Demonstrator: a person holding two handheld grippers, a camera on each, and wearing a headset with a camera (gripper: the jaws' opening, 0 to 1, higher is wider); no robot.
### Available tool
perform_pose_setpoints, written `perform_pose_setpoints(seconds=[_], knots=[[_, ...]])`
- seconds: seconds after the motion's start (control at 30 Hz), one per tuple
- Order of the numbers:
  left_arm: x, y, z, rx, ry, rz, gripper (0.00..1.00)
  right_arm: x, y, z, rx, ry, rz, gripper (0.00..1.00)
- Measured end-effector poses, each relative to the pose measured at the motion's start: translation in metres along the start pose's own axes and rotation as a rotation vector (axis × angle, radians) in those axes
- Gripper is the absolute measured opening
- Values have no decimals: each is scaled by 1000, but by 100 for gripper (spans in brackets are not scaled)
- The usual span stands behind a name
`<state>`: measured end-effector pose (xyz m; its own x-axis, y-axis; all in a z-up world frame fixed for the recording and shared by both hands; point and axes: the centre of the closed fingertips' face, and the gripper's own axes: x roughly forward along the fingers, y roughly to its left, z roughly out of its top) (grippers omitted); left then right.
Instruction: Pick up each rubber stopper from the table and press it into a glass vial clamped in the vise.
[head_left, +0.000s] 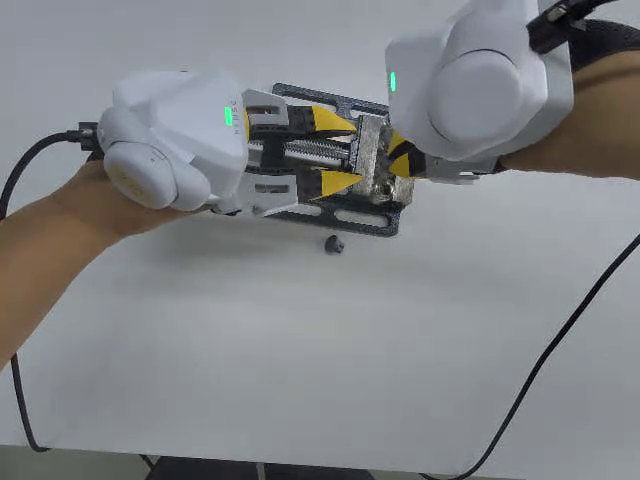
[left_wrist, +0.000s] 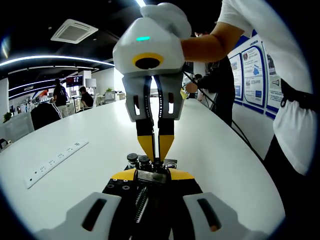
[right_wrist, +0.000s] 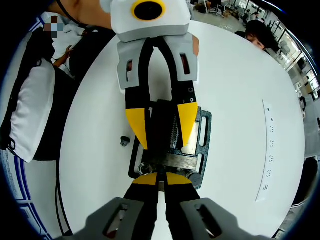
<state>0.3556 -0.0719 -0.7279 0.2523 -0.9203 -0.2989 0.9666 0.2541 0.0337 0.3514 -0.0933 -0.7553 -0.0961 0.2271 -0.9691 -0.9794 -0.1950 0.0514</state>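
Observation:
A small metal vise (head_left: 372, 140) on a black baseplate (head_left: 350, 218) stands at the far middle of the white table. My left gripper (head_left: 338, 150) is open, its yellow jaws straddling the vise screw and block (left_wrist: 151, 176). My right gripper (left_wrist: 155, 147) comes down from above, shut, its tips on the row of dark-capped glass vials (left_wrist: 144, 160) in the vise. Whether a stopper sits between those tips is hidden. In the right gripper view its own jaws (right_wrist: 161, 181) meet over the vise block (right_wrist: 172, 161). One loose dark rubber stopper (head_left: 334, 243) lies on the table just in front of the baseplate, also as a stopper (right_wrist: 125, 141) left of it.
Black cables (head_left: 560, 340) trail from both grippers across the table. A white power strip (left_wrist: 55, 162) lies farther along the table. People stand and sit in the office beyond the table's far end. The near half of the table (head_left: 300, 370) is bare white surface.

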Motion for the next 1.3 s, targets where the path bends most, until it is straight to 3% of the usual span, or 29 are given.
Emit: perform_pose_setpoints(seconds=[0.53,0.93,1.3], knots=[[-3,-2,4,10,1,2,20,-1,1,1,15,9,-5,4],[-8,-6,1,10,10,1,19,-2,0,1,30,-1,5,4],[-13,-7,0,11,16,5,20,-3,3,2,74,-50,-12,8]])
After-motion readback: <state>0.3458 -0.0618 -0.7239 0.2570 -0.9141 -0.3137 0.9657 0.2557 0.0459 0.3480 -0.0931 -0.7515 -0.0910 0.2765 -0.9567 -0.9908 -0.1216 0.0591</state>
